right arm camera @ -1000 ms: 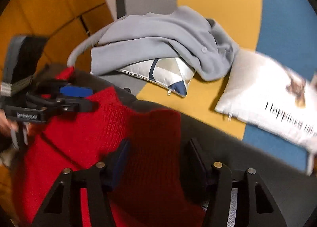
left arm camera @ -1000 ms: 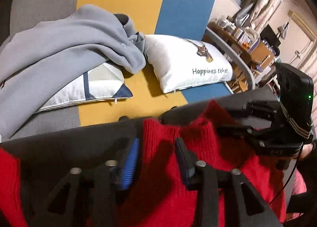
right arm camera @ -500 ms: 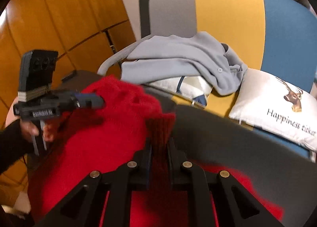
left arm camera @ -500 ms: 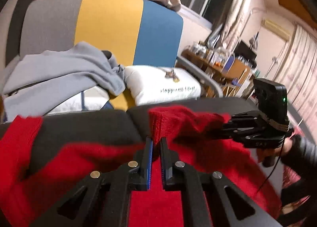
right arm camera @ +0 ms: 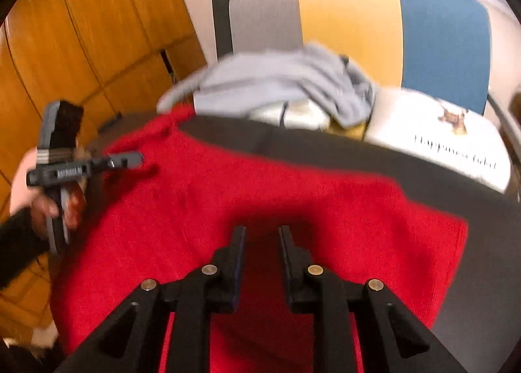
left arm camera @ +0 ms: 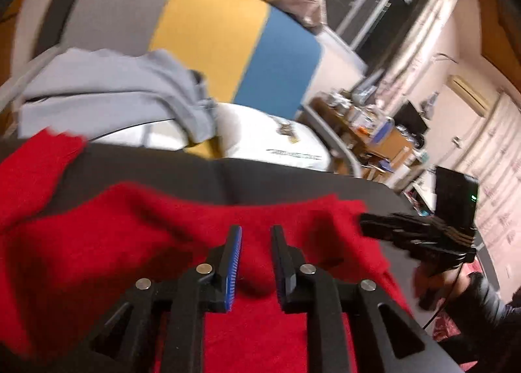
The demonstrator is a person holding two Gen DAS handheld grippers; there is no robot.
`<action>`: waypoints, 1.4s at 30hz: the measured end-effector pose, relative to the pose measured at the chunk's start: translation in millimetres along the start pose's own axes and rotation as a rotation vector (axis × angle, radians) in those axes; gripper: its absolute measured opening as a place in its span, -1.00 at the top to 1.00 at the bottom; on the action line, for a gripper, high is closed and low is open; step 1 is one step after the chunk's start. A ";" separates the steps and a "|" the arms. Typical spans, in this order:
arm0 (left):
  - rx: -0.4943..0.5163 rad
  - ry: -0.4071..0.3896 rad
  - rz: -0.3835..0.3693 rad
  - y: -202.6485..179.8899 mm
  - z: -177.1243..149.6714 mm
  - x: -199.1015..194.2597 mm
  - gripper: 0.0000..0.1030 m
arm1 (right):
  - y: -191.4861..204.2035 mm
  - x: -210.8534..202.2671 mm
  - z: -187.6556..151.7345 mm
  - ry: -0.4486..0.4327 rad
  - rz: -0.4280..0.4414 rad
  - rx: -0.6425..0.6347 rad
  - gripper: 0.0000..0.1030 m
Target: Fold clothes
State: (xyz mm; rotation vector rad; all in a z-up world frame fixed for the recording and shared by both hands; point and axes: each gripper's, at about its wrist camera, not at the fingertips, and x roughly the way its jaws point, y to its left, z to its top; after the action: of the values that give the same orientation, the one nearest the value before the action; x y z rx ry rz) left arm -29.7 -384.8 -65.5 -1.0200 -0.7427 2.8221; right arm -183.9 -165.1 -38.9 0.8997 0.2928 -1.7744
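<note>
Warm, dim indoor light fills both fisheye views, heavily motion-blurred throughout, with bowed edges, black corners and soft shadows.

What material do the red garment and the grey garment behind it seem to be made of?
The red garment looks like knitted wool or acrylic, matte and fuzzy: its edges are soft and hairy, though blur hides the stitches. The grey garment looks like smooth cotton-type fleece or jersey, matte, falling in thick rounded folds. Neither fibre can be confirmed from sight alone.
</note>
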 end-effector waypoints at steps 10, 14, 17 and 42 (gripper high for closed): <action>-0.035 0.069 0.108 4.2 -45.1 48.4 0.72 | 12.1 54.8 -32.5 -0.017 -0.073 0.002 0.40; -0.072 0.038 0.129 2.5 -44.7 32.0 0.65 | 5.1 54.0 -31.0 -0.028 -0.054 0.042 0.35; -0.038 -0.010 0.263 11.5 -38.1 -0.9 0.48 | 8.8 54.3 -30.8 -0.029 -0.066 0.026 0.32; -0.095 0.277 0.749 233.4 88.1 -12.6 0.12 | 37.1 64.8 -34.4 0.015 -0.081 -0.120 -0.69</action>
State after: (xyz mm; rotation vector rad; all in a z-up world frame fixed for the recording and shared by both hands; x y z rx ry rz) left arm -47.7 -630.7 -105.5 -2.0125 -0.5447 3.0988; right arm -145.1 -205.3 -99.3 0.8253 0.4462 -1.8042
